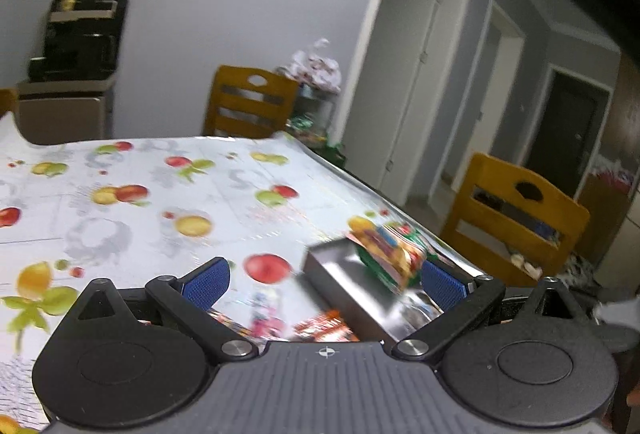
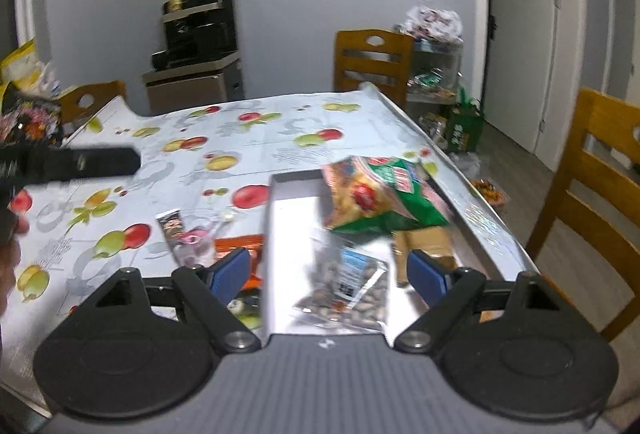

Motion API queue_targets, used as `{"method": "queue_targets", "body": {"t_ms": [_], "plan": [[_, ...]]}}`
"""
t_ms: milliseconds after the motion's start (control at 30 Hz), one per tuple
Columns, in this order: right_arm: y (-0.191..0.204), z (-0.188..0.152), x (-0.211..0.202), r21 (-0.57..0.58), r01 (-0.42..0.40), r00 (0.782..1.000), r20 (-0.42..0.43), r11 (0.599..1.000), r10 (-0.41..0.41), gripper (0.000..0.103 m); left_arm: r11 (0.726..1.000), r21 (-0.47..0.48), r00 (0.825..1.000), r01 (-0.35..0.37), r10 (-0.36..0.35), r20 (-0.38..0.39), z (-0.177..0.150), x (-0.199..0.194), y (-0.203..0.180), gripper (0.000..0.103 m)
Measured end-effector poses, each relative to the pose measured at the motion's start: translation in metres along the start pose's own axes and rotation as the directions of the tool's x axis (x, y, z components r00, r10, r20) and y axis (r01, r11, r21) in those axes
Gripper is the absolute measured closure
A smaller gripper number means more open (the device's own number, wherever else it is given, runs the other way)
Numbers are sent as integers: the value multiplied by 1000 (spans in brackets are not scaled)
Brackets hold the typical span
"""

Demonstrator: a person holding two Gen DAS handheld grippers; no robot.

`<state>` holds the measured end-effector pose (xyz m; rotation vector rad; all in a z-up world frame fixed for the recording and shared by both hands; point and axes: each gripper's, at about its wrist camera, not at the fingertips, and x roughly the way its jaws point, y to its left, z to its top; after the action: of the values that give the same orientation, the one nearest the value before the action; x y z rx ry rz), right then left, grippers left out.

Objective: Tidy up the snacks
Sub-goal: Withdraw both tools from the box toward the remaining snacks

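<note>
A shiny metal tray [image 2: 280, 234] sits near the table's right edge. In it lie a green and yellow snack bag [image 2: 380, 198], a clear bag of nuts [image 2: 348, 282] and a brown packet [image 2: 424, 242]. My right gripper [image 2: 330, 274] hovers open over the tray's near end, holding nothing. Left of the tray lie an orange packet [image 2: 236, 244], a pink clear packet [image 2: 196, 238] and a dark-labelled packet [image 2: 172, 226]. My left gripper [image 1: 324, 284] is open and empty above the table. In its blurred view the tray [image 1: 340, 274] and green bag [image 1: 390, 254] lie ahead to the right, and orange packets [image 1: 324, 330] below.
The table wears a fruit-print cloth [image 2: 248, 138]. Wooden chairs stand at the far side [image 2: 372, 58] and at the right [image 2: 600, 194]. A black body, seemingly the other gripper [image 2: 68, 162], reaches in from the left. A dark cabinet [image 2: 196, 42] and snack bags stand by the wall.
</note>
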<state>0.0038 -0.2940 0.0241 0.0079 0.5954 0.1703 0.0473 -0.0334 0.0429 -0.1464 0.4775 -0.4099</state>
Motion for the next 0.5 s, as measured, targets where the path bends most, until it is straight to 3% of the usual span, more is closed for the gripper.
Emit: {"method": "queue_targets", "body": {"t_ms": [233,500], "plan": [[38,5,1,-73,-36,999,3,997,36,17,999,-17,999,-43,43,21,11,-12,28,0],[71,-6,17,-161,-54,998,-37,985,48,17,992,-28,990,-125,123,-68,-1,15,54,0]]}}
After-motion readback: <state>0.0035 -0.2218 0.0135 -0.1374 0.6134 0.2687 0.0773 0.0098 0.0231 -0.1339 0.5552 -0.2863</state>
